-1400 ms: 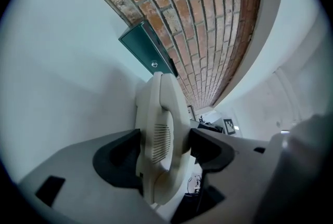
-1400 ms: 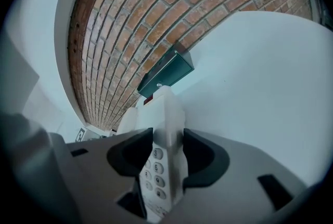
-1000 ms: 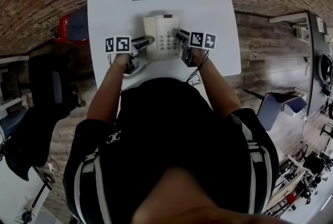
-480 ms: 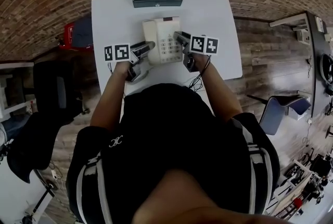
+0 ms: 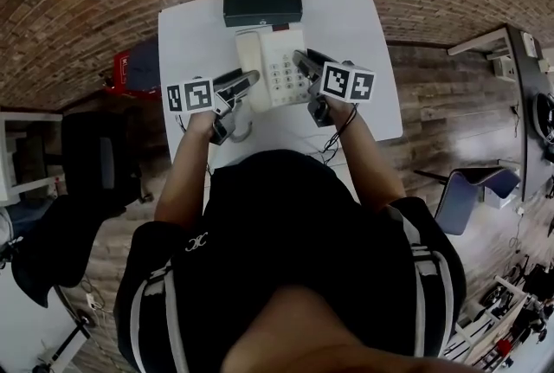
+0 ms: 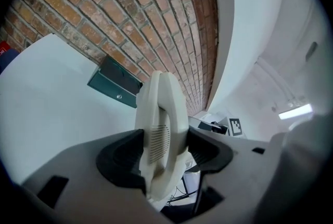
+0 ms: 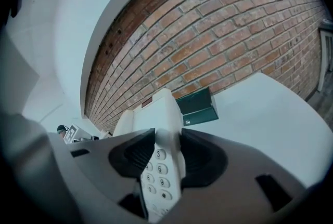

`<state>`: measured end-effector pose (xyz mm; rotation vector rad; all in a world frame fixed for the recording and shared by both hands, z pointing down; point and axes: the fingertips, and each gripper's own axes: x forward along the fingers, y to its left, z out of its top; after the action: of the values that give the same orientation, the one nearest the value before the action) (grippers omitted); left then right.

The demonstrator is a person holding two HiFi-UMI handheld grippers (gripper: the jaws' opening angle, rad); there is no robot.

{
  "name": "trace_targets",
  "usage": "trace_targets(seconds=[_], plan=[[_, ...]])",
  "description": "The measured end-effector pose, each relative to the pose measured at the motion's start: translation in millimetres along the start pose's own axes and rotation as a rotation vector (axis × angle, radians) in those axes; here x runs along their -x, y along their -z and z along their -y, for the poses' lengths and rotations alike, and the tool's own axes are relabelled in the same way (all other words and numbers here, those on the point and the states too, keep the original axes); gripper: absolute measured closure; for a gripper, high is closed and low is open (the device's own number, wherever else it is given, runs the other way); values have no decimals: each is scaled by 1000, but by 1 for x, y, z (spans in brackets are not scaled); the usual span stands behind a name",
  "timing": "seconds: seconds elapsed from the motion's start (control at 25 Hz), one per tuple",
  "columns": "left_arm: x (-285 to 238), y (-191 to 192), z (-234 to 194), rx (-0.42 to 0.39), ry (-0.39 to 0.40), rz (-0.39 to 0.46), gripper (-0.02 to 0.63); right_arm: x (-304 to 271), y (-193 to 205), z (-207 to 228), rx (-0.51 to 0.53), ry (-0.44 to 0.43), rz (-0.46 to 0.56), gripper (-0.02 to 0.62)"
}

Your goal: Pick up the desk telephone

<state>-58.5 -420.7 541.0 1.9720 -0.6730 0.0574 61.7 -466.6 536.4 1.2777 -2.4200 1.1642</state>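
**Cream telephone pinched from both flanks**

Grey-bodied and black-padded, the left gripper [image 5: 245,79] has its jaws clamped on the handset edge of the cream plastic desk telephone [image 5: 275,67], one pad on each face of the ribbed casing. The desk telephone lies between the two tools. Its long axis runs away from the person toward the dark green metal box [image 5: 262,2] at the far edge of the white table [image 5: 368,94], handset side to the left, keypad to the right. Opposite, the right gripper [image 5: 305,61] straddles the keypad edge, its jaws wide yet closing, pads against the casing beside the number keys. Both hands are equally near, one on each long side, so a clean lift looks to depend on the pair rising level together. The set appears to hang just clear of the table top.
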Motion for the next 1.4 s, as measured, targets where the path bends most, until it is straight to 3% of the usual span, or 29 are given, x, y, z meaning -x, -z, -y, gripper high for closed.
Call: trace_targets(seconds=[0.6, 1.4], plan=[[38, -60, 81, -190, -1, 116, 330, 45, -75, -69, 92, -68, 170, 459], [49, -58, 86, -191, -17, 98, 328, 49, -73, -81, 92, -84, 169, 460]])
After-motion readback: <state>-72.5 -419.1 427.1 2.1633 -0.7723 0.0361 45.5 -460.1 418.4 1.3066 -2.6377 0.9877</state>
